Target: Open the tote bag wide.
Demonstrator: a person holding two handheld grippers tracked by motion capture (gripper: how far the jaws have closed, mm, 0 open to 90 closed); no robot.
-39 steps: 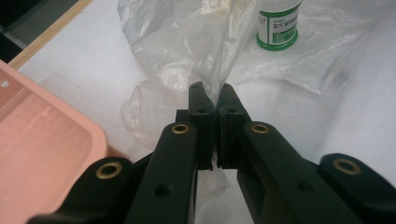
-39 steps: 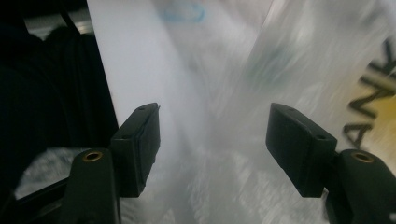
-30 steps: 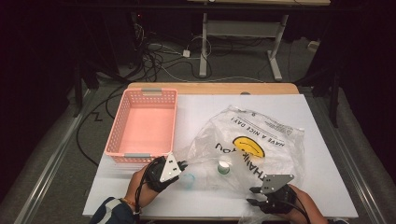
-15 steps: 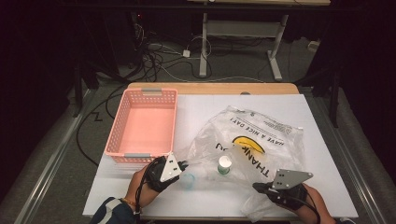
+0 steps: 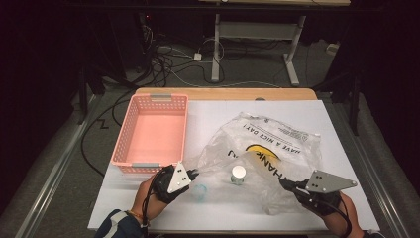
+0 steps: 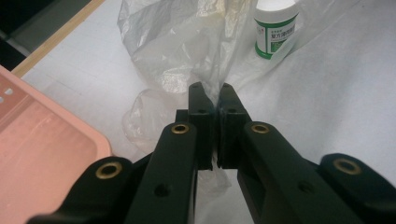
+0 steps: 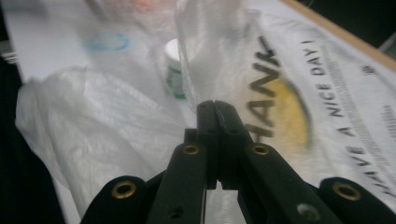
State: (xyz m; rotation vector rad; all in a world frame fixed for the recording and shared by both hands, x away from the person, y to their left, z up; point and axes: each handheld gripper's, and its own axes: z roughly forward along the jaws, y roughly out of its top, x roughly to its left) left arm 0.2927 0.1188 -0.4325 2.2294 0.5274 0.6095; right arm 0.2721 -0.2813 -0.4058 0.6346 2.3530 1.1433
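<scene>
White tabletop (image 5: 307, 111), pink basket (image 5: 153, 131) on my left. Both my grippers, left (image 6: 211, 87) and right (image 7: 214, 104), clamp plastic bag (image 5: 267, 148) edges; right just closed. Small bottle (image 5: 238, 174) stands between.

jar label (image 6: 274, 39) too small, basket (image 6: 42, 154) cut off

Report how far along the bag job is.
Done: both grippers have hold of the plastic bag, the left gripper and the right gripper each shut on its film, the right having just closed. In hand: holding the mouth spread. Left: the small white bottle stands at the opening; the pink basket holds nothing.
</scene>
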